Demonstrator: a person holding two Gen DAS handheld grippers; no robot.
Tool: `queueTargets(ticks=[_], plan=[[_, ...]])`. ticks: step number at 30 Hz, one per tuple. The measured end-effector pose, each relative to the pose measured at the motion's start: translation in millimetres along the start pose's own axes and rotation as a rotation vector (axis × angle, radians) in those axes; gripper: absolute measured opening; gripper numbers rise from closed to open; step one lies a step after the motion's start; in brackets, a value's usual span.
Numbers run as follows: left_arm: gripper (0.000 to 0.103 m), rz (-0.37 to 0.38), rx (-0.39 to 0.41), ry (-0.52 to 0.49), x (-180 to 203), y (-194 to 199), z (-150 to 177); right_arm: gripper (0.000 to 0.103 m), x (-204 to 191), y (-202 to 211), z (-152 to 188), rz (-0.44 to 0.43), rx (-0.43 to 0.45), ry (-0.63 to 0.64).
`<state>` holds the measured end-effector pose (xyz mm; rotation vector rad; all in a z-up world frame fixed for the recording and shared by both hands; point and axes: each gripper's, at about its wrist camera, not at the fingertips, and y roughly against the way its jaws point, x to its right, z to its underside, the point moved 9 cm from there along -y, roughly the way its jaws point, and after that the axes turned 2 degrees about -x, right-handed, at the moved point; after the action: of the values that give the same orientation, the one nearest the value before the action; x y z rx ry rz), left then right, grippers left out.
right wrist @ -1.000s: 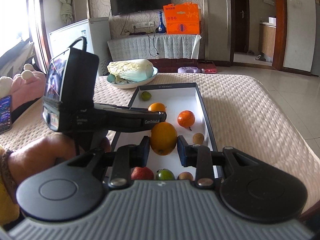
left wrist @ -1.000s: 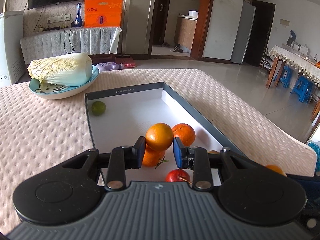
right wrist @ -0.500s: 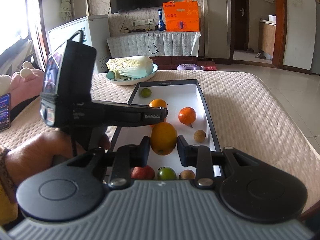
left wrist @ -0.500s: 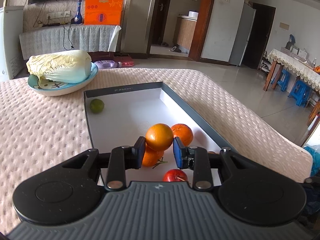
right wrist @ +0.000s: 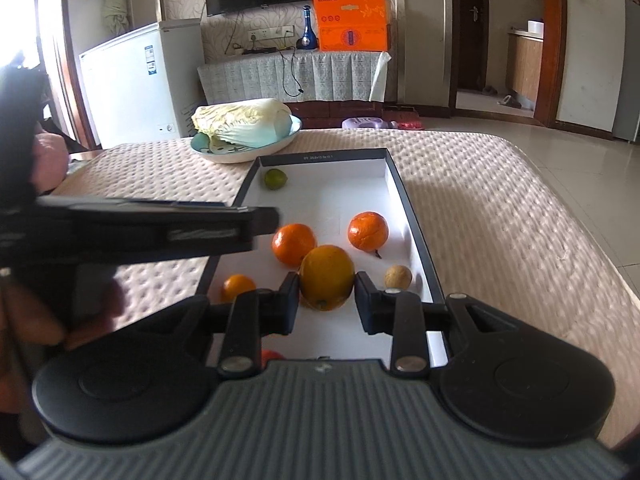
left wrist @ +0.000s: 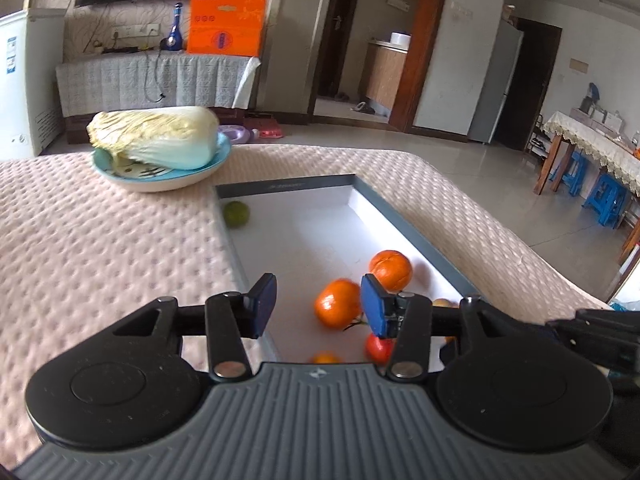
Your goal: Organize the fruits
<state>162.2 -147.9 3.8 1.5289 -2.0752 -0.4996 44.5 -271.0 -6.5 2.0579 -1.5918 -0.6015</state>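
A shallow white tray with a dark rim (left wrist: 404, 222) (right wrist: 404, 200) lies on the quilted table. In it are two oranges (left wrist: 337, 308) (left wrist: 390, 270), a red fruit (left wrist: 378, 349), a small green fruit (left wrist: 236, 213) and a small orange fruit (left wrist: 325, 358). My left gripper (left wrist: 318, 307) is open and empty over the tray's left edge. My right gripper (right wrist: 327, 298) is shut on a yellow-orange fruit (right wrist: 327, 277) and holds it above the tray's near end. The right wrist view also shows a small tan fruit (right wrist: 398, 277) and a small orange fruit (right wrist: 239, 287).
A blue bowl (left wrist: 160, 178) holding a napa cabbage (left wrist: 154, 136) stands on the table just beyond the tray's far left corner. The left gripper's body (right wrist: 140, 228) crosses the left of the right wrist view. The table edge (left wrist: 540, 264) drops off at right.
My left gripper has opened and let go of the orange, which now lies in the tray. It has shifted left over the tray's edge. My right gripper still holds its fruit.
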Motion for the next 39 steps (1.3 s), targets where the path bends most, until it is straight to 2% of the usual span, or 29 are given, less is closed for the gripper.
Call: queueTargets(ticks=[6, 11, 14, 16, 19, 26, 29, 32, 34, 36, 39], plan=[[0.057, -0.028, -0.018, -0.012, -5.8, 26.1, 13.1, 0.034, -5.0, -8.9, -4.5, -0.004, 0.003, -0.006], [0.06, -0.039, -0.017, -0.076, -2.5, 48.9, 26.1, 0.034, -6.2, -13.1, -7.1, 0.002, 0.004, -0.027], [0.072, -0.029, -0.026, -0.082, -1.0, 61.9, 34.0, 0.034, -5.4, -17.1, -6.4, 0.011, -0.009, -0.035], [0.087, -0.042, -0.024, -0.099, 0.7, 72.1, 37.2, 0.034, -3.7, -20.1, -5.2, 0.017, -0.024, -0.045], [0.103, -0.061, 0.019, -0.138, 3.5, 90.1, 37.9, 0.034, -1.9, -23.8, -3.6, 0.022, -0.039, -0.06], [0.103, -0.092, 0.017, -0.259, 21.3, 104.6, 50.0, 0.034, 1.2, -29.2, 0.9, 0.035, -0.064, -0.069], [0.103, -0.056, 0.014, -0.239, 25.9, 109.4, 55.4, 0.034, 1.6, -29.7, 2.3, 0.042, -0.067, -0.072], [0.103, -0.097, 0.027, -0.195, 24.1, 116.6, 56.9, 0.034, -1.0, -32.3, 4.3, 0.035, -0.08, -0.071], [0.103, -0.139, 0.029, -0.187, 23.4, 120.9, 60.4, 0.043, -4.0, -34.3, 6.3, 0.025, -0.092, -0.068], [0.103, -0.15, 0.02, -0.18, 24.0, 124.7, 65.1, 0.056, -7.7, -32.6, 6.3, 0.024, -0.084, -0.054], [0.103, -0.148, -0.005, -0.171, 27.0, 129.3, 75.6, 0.06, -14.1, -27.0, 5.0, 0.026, -0.064, -0.01]])
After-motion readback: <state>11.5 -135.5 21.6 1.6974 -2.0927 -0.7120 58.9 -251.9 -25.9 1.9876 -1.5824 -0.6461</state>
